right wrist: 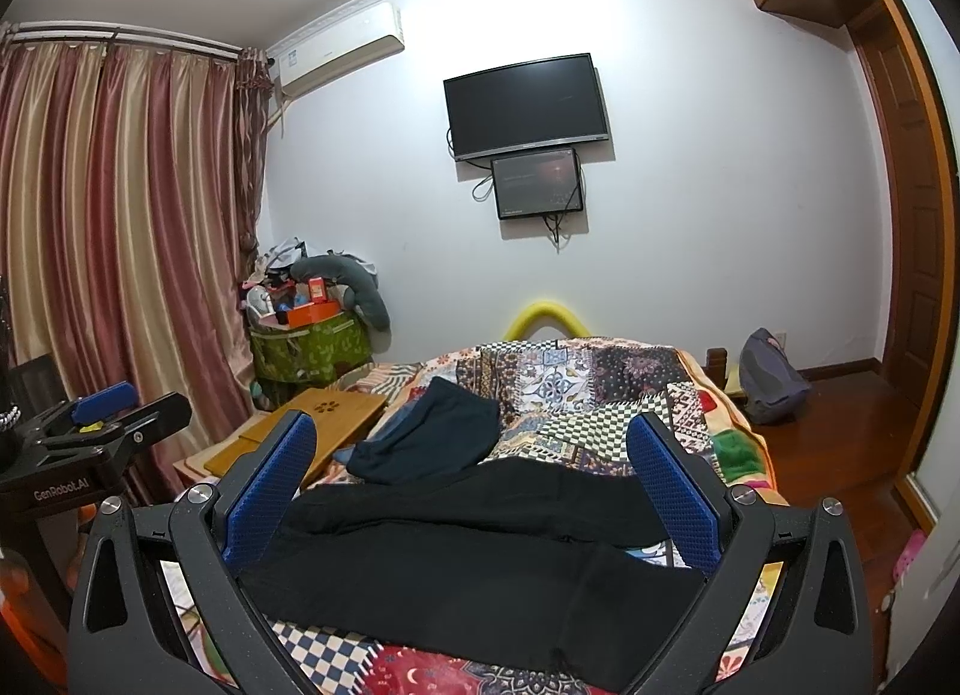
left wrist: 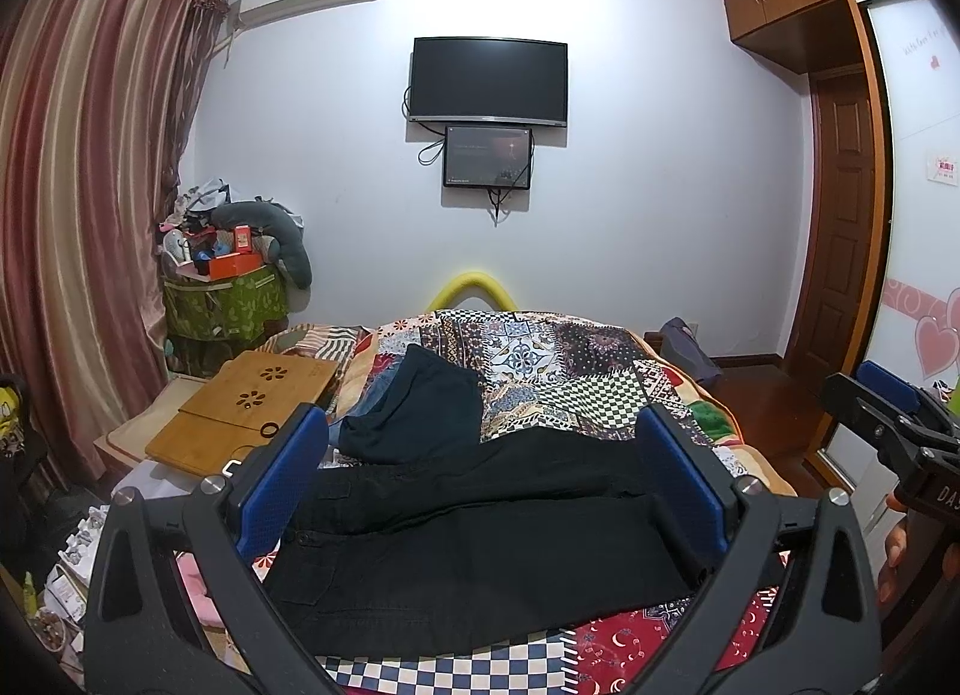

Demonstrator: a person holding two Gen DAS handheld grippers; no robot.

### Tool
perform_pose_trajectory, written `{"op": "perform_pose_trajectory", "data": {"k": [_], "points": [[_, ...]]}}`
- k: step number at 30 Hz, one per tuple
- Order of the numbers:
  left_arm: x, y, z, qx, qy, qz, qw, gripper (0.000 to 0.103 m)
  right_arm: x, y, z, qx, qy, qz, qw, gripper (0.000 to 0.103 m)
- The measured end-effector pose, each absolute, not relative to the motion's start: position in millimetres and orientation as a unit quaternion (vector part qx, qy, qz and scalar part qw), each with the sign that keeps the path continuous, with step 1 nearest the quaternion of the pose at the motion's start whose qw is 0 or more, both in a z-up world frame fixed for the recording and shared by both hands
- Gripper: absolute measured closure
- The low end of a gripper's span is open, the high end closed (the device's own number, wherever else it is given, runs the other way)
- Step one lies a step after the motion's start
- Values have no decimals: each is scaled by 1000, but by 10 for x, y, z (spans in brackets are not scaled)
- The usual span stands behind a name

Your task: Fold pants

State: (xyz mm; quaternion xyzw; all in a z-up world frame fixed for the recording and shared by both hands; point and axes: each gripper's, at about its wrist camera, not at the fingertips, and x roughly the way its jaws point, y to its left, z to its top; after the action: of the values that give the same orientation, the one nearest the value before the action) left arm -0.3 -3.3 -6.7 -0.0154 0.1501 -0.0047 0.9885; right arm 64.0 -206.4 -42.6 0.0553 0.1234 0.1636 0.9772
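Observation:
Black pants (left wrist: 480,539) lie spread flat across the near part of a patchwork quilt (left wrist: 558,371), waist end toward the left. My left gripper (left wrist: 480,455) hovers open above them, blue pads wide apart, holding nothing. In the right wrist view the same pants (right wrist: 480,563) lie below my right gripper (right wrist: 471,458), which is also open and holds nothing. The right gripper (left wrist: 888,425) shows at the far right edge of the left wrist view, and the left gripper (right wrist: 108,419) at the left edge of the right wrist view.
A dark teal garment (left wrist: 420,413) lies crumpled on the quilt beyond the pants, over blue jeans (left wrist: 372,395). A bamboo lap desk (left wrist: 252,401) rests at the bed's left. A green bin (left wrist: 228,299) piled with clutter stands by the curtains. A grey bag (right wrist: 771,377) sits on the wooden floor at right.

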Motion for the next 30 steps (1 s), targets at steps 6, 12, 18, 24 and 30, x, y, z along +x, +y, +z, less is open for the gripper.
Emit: {"op": "perform_pose_trajectory", "data": {"k": [6,12,18,24,30], "points": [[0,-37,-73,-15,150,-4,989,0,644,-2057,-432,56,126,165,977,0],[39,-30,-89,-17,155,-3,988,0,691,-2027,-453,56,133,167,975,0],[230,72,-159,-25,162,-1,986,0,899,-2024,-542,61,154,171,971,0],[649,342,-306,-36,187,14,982,0,1262,-2058,-737,44,177,152,971,0],[1237,757,-520,-24,228,53,972,0,1665,-2079,-900,10,196,145,970,0]]}}
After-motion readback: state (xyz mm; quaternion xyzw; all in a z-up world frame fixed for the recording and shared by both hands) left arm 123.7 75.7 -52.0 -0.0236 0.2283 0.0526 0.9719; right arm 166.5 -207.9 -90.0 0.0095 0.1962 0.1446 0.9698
